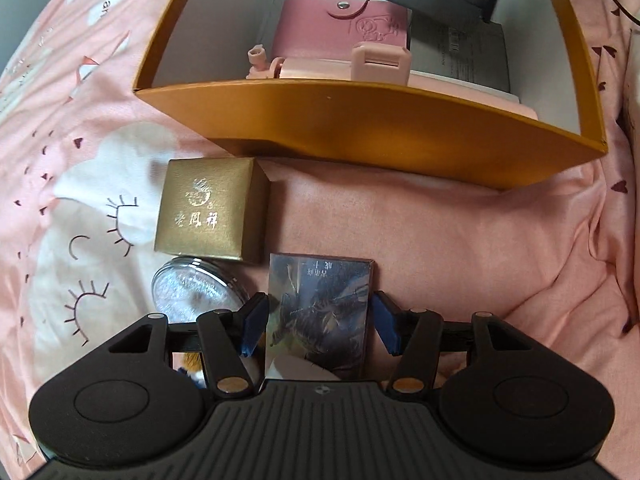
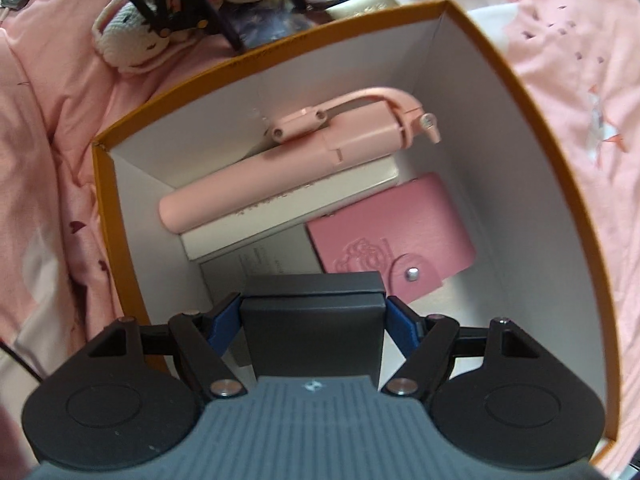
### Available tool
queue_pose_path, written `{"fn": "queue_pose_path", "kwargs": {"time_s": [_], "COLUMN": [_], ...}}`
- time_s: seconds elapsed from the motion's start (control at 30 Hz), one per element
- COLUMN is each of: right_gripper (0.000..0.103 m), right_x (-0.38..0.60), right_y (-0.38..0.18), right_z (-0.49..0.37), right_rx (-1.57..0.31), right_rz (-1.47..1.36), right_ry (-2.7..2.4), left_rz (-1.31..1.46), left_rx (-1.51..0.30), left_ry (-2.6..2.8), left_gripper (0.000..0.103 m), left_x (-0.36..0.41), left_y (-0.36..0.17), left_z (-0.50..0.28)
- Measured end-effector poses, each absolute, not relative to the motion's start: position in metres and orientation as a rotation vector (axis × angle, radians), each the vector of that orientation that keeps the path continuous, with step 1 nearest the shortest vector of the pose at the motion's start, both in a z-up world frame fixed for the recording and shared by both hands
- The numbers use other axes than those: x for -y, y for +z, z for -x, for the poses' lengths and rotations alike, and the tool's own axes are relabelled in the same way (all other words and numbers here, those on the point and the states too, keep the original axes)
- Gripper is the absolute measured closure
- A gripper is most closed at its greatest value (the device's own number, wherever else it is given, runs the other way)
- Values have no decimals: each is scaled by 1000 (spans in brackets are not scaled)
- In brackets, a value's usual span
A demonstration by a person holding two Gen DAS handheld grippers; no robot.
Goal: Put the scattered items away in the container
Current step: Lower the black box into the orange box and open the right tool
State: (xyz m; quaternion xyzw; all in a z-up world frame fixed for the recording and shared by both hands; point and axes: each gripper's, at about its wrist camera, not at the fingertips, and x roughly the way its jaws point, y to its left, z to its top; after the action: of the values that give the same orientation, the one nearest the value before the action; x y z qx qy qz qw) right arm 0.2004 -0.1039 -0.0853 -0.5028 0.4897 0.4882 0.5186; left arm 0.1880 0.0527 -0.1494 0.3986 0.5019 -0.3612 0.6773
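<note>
Straddling glossy card pack (image 1: 320,316) — left fingers (image 1: 252,330) seemingly apart.

A: Where does the container (image 1: 372,120) sit?
B: On the bedspread (image 1: 460,240). In the left wrist view a small square box (image 1: 210,210) lies just before its near wall, a round tin (image 1: 192,294) before that box, and a card pack (image 1: 320,320) just right of the tin.
A: And inside?
B: A wallet (image 2: 390,226) lies flat on the floor. Left of it in the right wrist view, a selfie stick (image 2: 280,164) lies on a long flat box (image 2: 296,208), which rests on a booklet (image 2: 260,264).
A: Anything over them?
B: A dark box (image 2: 312,332) sits above the booklet's near end. A plush toy (image 2: 132,44) lies on the bedspread beyond the container's far wall.
</note>
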Motion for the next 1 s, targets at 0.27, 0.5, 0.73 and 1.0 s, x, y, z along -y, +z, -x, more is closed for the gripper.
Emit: {"fn": "queue_pose_path", "kwargs": {"time_s": [0.27,0.5,0.73,1.0], "right_gripper": [25,25,16,16], "right_x": [94,88,90,105], "right_y": [-91,-91,-84,-76], "right_z": [-202,-198,-192,-194], "right_rx": [-1235,-1266,-1259,-1295], "right_rz": [1180,1158,1169,1152], "right_ry": [1247,1281,1278,1253], "left_rz": [-831,-728,-904,-906], "left_rx": [-1125,-1135,-1078,-1176], "left_ry": [-778,-760,-748,-792], "left_gripper": [64,79,36,33], "left_x": [-62,-72,-71,-65], "left_y": [-149,-141,-149,-166], "left_z": [-184,-179,-166,-189]}}
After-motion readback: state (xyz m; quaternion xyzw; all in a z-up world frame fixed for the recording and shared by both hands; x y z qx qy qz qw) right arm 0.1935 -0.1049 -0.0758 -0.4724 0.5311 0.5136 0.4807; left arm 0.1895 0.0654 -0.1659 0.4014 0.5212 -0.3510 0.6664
